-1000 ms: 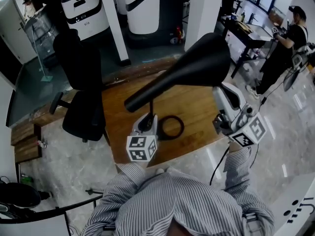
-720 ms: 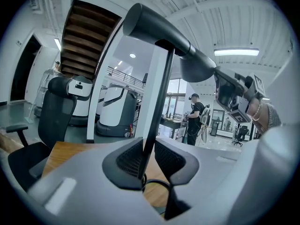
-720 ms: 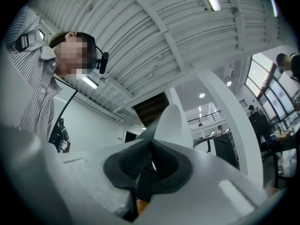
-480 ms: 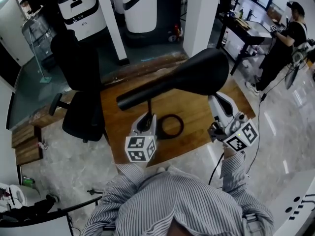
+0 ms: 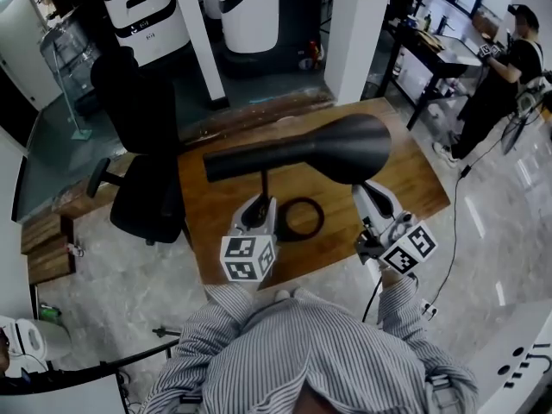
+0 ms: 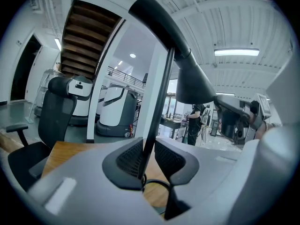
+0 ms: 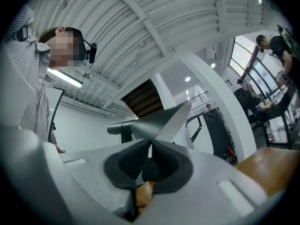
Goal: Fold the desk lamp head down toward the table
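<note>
Left gripper point(image 6: 148, 150): fingers clenched on the stem point(image 6: 158, 102), low, above the base ring point(image 5: 321, 222).
Right gripper point(image 7: 150, 146): fingers pinching the rim of the head point(image 5: 345, 147).
Head: roughly level, above the bench point(image 5: 418, 184), wide end toward the right gripper.

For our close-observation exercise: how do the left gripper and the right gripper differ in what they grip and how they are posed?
The left gripper clamps the lamp's thin upright stem; the right gripper pinches the rim of the lamp head. The left gripper's jaws stand slightly apart around the stem; the right gripper's are nearly together on the thin rim. The left gripper points about level; the right gripper tilts upward. Both hold the same black lamp.
</note>
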